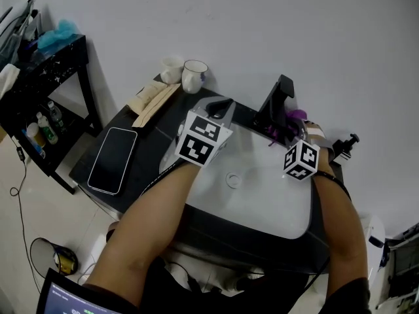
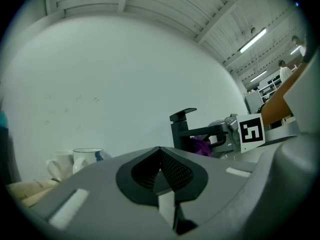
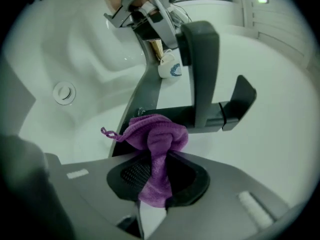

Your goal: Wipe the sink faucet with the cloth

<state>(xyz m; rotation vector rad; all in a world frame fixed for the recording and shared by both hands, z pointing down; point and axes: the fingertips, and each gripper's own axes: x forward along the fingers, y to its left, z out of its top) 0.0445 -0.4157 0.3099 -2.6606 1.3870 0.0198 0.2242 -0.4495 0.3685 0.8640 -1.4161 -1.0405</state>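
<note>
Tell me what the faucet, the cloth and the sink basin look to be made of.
The faucet looks like metal with a matte black coating: flat, sharp-edged, dull sheen. The cloth seems purple microfibre or terry, by its fuzzy nap and soft folds. The sink basin is likely glazed white ceramic, smooth and glossy, though resin is possible.

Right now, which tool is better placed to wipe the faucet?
Right. The right tool is shut on the purple cloth, close beside the black faucet; the left tool is shut, empty and farther away.
</note>
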